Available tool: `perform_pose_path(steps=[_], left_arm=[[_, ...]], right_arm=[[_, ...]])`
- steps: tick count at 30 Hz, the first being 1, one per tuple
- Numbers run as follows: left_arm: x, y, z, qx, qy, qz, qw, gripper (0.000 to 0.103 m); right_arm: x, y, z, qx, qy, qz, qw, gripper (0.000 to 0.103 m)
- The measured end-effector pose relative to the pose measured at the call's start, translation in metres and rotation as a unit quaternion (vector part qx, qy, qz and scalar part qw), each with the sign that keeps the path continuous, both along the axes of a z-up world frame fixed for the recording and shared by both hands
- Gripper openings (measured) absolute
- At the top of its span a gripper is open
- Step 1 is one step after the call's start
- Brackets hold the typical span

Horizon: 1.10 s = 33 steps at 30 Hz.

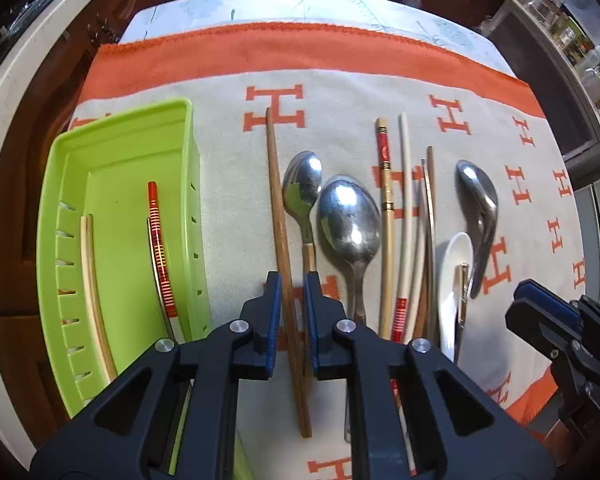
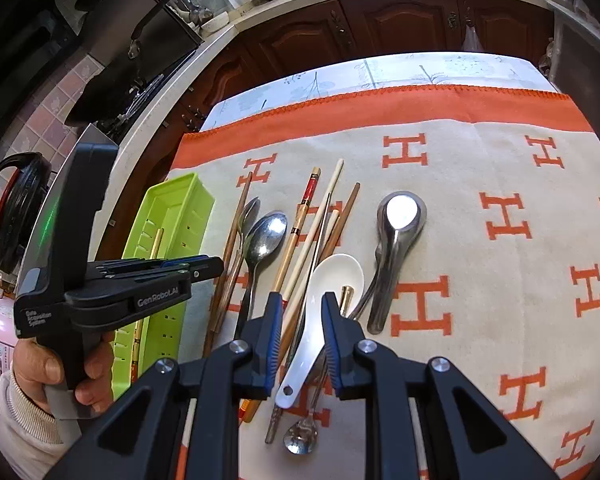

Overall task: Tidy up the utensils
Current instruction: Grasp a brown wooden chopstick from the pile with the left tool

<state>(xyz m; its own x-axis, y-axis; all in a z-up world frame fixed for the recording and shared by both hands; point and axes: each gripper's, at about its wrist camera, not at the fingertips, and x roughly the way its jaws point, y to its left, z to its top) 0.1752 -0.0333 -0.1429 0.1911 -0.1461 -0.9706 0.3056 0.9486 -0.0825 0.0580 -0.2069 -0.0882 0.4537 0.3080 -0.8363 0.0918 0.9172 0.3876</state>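
Note:
My left gripper [image 1: 293,285] is open and straddles a brown wooden chopstick [image 1: 278,200] that lies on the cloth; I cannot tell whether the pads touch it. To its left a green slotted tray [image 1: 120,148] holds a red-striped chopstick [image 1: 158,240] and a pale one [image 1: 89,272]. To the right lie two metal spoons [image 1: 350,216], several more chopsticks [image 1: 386,220], a white ceramic spoon [image 1: 456,264] and a metal soup spoon [image 1: 480,208]. My right gripper [image 2: 302,308] is open over the white ceramic spoon [image 2: 332,280], holding nothing.
A beige cloth with orange H marks [image 2: 500,280] covers the table. A hand [image 2: 44,364] holds the left gripper [image 2: 196,268] by the green tray [image 2: 180,196]. A small spoon [image 2: 300,438] lies near the front. Wooden cabinets [image 2: 380,28] and a counter stand behind.

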Motion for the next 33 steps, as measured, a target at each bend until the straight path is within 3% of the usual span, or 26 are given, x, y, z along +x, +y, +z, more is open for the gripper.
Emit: perform_pose_path(steps=[7,14,21,25,33], left_arm=[[0.008,0.003,-0.015,0.003,0.016,0.007,0.9998,0.007],[0.012,-0.01,-0.022,0.03,0.008,-0.005,0.9995,0.007],[0.012,-0.01,-0.021,0.031,0.001,-0.003,0.9995,0.004],[0.003,0.0,-0.014,0.001,0.013,0.022,0.9997,0.004],[-0.039,0.016,0.034,-0.051,-0.022,0.016,0.9983,0.004]], right_arm=[[0.006,0.001,-0.004,0.0,0.005,0.004,1.0,0.02],[0.009,0.0,-0.009,-0.001,0.016,0.002,1.0,0.02],[0.019,0.004,-0.015,0.0,0.03,0.005,1.0,0.02],[0.03,0.006,-0.02,0.001,0.042,0.006,0.999,0.02],[0.067,0.017,-0.033,0.011,0.088,0.004,0.996,0.02]])
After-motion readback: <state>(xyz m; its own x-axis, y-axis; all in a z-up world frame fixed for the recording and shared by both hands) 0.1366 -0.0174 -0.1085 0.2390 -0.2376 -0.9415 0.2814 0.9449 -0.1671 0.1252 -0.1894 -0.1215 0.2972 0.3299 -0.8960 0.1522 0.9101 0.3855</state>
